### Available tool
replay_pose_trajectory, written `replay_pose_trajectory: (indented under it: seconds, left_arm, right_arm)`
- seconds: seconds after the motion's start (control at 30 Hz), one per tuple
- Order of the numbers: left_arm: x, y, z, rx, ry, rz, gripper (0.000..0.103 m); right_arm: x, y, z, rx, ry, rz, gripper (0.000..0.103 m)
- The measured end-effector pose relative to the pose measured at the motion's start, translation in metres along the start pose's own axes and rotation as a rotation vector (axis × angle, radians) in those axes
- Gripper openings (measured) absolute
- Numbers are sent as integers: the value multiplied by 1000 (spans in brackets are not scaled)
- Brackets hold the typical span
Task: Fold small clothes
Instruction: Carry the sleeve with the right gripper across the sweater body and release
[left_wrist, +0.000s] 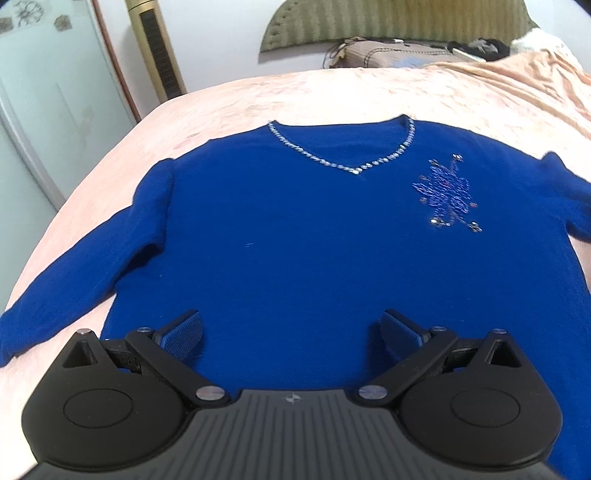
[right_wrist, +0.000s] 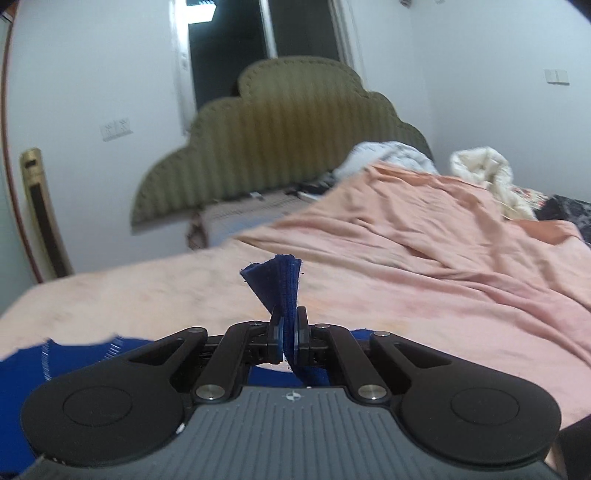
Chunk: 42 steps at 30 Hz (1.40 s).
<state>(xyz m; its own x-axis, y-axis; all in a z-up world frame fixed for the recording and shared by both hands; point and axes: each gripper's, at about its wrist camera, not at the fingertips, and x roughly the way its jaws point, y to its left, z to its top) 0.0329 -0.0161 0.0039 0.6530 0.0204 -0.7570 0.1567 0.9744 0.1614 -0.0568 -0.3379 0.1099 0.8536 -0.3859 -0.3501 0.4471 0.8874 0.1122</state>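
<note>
A royal-blue V-neck sweater (left_wrist: 295, 221) lies flat, front up, on the pink bed cover (left_wrist: 332, 96). It has a rhinestone neckline and a beaded flower on the right chest. My left gripper (left_wrist: 291, 332) is open and empty, hovering over the sweater's lower body. My right gripper (right_wrist: 288, 332) is shut on a pinched fold of the blue sweater (right_wrist: 279, 284), held above the bed; a bit of the neckline (right_wrist: 74, 354) shows at the lower left.
A padded green headboard (right_wrist: 288, 140) and a pillow (left_wrist: 399, 55) stand at the far end. Rumpled pink bedding (right_wrist: 443, 236) and a white blanket (right_wrist: 484, 170) lie to the right. The bed's left edge (left_wrist: 74, 206) drops off beside a glass door.
</note>
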Motion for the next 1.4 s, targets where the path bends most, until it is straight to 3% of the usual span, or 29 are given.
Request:
replay_pose_trajectory:
  seconds: [0.37,0.6,1.4]
  left_arm:
    - [-4,38,-4,-41,-34,41,103]
    - [-4,63,-12,-77,-38,64,103]
    - [7,127,-32,-193,22,153,103]
  right_arm:
    - [32,146,-17,-59,101,227,4]
    - [53,227,-35,-72,156,299,5]
    - [63,365,-90,-205,278,543,6]
